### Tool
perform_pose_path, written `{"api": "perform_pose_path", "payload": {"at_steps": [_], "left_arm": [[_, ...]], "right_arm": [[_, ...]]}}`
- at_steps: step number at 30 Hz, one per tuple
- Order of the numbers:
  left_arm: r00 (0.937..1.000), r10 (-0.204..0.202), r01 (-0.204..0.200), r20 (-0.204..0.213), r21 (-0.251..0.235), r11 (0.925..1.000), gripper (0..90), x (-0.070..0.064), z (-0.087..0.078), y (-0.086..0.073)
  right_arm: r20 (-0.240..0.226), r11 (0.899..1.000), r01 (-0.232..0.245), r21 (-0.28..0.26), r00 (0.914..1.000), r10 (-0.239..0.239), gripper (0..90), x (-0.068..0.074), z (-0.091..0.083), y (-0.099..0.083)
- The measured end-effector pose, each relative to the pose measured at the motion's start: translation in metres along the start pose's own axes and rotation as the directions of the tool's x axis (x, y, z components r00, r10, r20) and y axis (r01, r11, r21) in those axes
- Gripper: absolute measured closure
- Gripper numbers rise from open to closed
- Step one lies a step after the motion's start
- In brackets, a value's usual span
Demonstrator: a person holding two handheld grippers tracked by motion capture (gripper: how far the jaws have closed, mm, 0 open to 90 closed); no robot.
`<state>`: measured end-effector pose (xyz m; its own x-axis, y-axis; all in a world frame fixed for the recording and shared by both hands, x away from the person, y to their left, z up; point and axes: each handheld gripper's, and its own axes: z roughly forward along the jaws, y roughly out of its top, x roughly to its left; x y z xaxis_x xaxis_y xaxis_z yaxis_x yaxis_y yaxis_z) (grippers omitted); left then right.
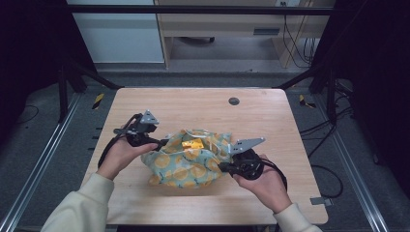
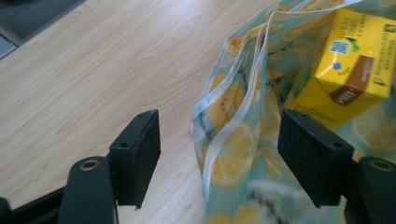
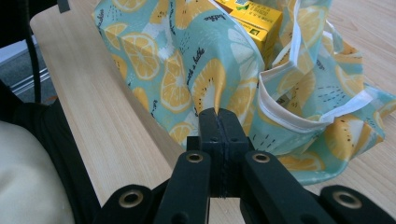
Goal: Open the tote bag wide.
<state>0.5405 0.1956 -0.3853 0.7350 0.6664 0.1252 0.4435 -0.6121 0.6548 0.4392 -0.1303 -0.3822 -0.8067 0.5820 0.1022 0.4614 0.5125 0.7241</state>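
With the right gripper (image 3: 218,122) pinching the bag (image 3: 187,70) cloth, the left gripper (image 2: 218,154) straddles its rim, jaws wide, probably about to close there and spread it around the yellow carton (image 2: 352,70).

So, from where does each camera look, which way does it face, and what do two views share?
High view: above the person's side, facing forward and down on the table; forearms, both hands and grippers enter from below.
Left gripper view: on the left gripper, jaws open around the bag's rim.
Right gripper view: on the right gripper, jaws shut on the bag's fabric.
Shared: the lemon-print bag and yellow carton.
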Motion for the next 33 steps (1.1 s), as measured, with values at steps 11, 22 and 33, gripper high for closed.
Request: {"api": "perform_pose_path", "payload": {"at_steps": [11,22,33], "left_arm": [[0.9979,0.055,-0.058,0.034,0.080,0.9951,54.7,-0.009,0.039,0.011],[0.9988,0.017,-0.011,0.045,-0.130,0.9915,89.2,-0.020,-0.014,0.012],[0.9923,0.030,-0.006,0.120,-0.195,0.9809,89.5,-0.041,-0.057,-0.014]], "right_arm": [[-0.003,1.000,-0.014,-0.005,0.9999,0.014,90.0,-0.005,0.003,-0.005],[0.023,1.000,-0.019,-0.003,0.9996,0.019,90.0,-0.006,0.003,-0.014],[0.051,0.999,-0.021,0.048,0.9985,0.018,90.0,-0.001,0.020,-0.029]]}}
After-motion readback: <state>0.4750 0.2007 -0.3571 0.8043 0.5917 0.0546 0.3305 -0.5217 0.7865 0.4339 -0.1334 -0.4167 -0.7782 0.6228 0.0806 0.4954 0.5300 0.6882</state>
